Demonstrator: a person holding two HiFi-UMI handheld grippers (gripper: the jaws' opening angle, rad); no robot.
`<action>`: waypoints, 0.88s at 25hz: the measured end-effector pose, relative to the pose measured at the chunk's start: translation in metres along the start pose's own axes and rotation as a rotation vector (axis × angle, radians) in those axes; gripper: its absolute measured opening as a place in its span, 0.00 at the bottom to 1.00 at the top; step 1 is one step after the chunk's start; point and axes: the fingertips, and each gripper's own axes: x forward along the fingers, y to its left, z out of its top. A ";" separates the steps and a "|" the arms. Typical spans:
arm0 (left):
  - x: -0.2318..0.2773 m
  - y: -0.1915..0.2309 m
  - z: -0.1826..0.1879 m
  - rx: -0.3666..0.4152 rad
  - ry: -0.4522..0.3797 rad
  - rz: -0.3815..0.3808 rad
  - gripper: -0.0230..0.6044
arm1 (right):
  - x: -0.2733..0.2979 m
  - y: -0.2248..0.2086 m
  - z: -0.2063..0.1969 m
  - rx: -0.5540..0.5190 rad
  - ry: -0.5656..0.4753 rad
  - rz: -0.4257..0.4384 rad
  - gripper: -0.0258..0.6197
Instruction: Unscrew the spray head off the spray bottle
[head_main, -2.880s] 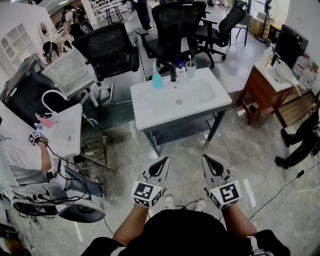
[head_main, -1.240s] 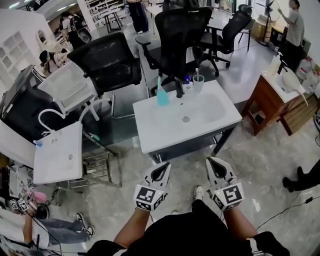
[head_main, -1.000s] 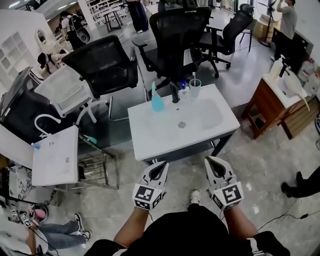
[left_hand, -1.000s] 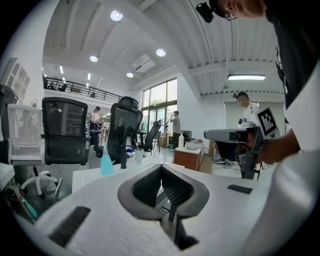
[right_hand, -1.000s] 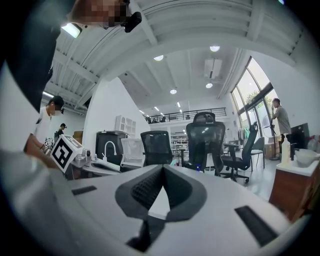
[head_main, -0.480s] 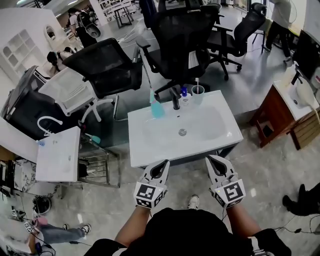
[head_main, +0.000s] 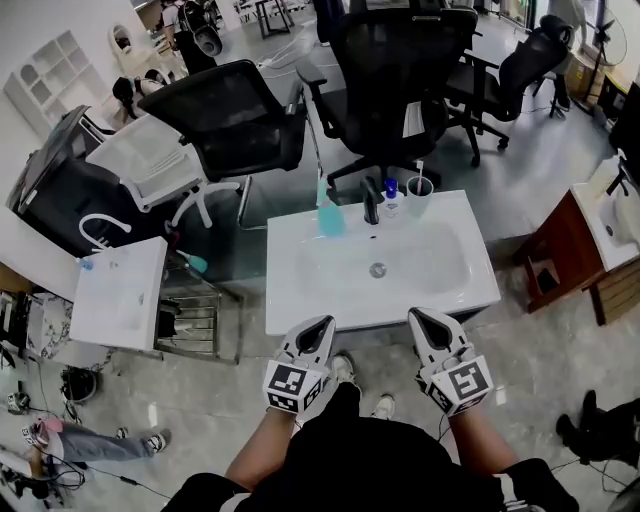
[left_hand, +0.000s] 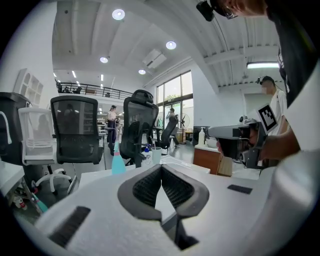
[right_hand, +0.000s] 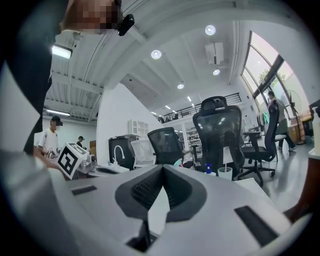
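The spray bottle (head_main: 329, 214) is teal with a pale spray head and stands upright at the back left of the white sink (head_main: 300, 300), beside a black tap (head_main: 371, 205). In the left gripper view the spray bottle (left_hand: 118, 163) shows far ahead, left of the jaws. My left gripper (head_main: 322, 322) and right gripper (head_main: 418, 315) hover side by side at the sink's near edge, well short of the bottle. Both are shut and hold nothing. The left gripper (left_hand: 161, 167) and right gripper (right_hand: 162, 167) show their pads pressed together in their own views.
A small blue-capped bottle (head_main: 391, 194) and a cup (head_main: 419, 190) with a toothbrush stand right of the tap. Black office chairs (head_main: 232, 112) crowd behind the sink. A second white sink (head_main: 120, 290) is at the left, a wooden cabinet (head_main: 558, 252) at the right.
The sink has come closer in the head view; both grippers have gone from the floor in front of it up to its near edge. Both stayed shut.
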 end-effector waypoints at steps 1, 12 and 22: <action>0.004 0.008 -0.001 -0.007 0.000 0.006 0.06 | 0.010 -0.001 0.002 -0.007 -0.003 0.007 0.05; 0.072 0.096 0.026 -0.006 -0.030 -0.001 0.06 | 0.120 -0.027 0.020 -0.033 0.001 0.021 0.05; 0.100 0.159 0.031 -0.010 -0.032 -0.026 0.06 | 0.196 -0.028 0.021 -0.047 0.014 0.020 0.05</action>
